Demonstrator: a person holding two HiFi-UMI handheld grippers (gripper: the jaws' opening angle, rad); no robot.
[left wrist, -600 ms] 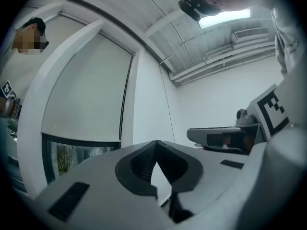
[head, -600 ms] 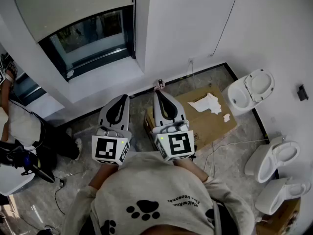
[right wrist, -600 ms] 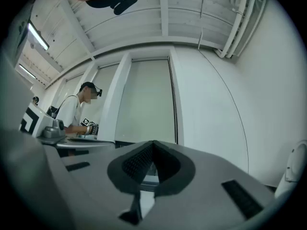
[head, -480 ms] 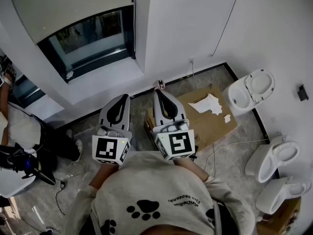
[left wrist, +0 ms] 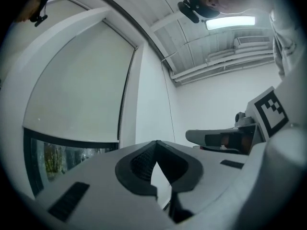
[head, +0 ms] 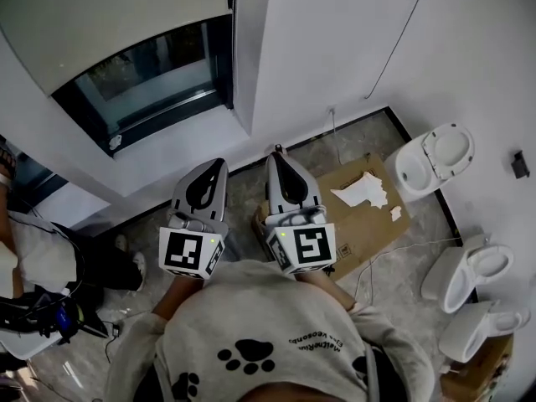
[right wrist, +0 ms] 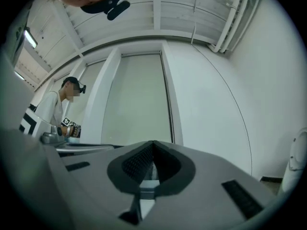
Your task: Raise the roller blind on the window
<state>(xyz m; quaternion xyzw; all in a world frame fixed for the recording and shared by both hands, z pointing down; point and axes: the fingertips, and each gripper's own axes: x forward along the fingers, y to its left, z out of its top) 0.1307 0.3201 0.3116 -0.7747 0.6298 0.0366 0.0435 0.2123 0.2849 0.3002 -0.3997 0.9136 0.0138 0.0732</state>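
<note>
Far and left across the room, well apart from both pairs of jaws: roller blind (head: pixel 109 15), drawn down over most of the window (head: pixel 155 78), bottom edge running left to right above a bare strip of glass. Nearer to it, left gripper (head: pixel 217 165); just right of that, right gripper (head: pixel 277 154). Both sets of jaws pressed together, pinching nothing, aimed toward the window wall. Compared with a moment ago: window slid lower and leftward in the head view, grippers much where they were.
</note>
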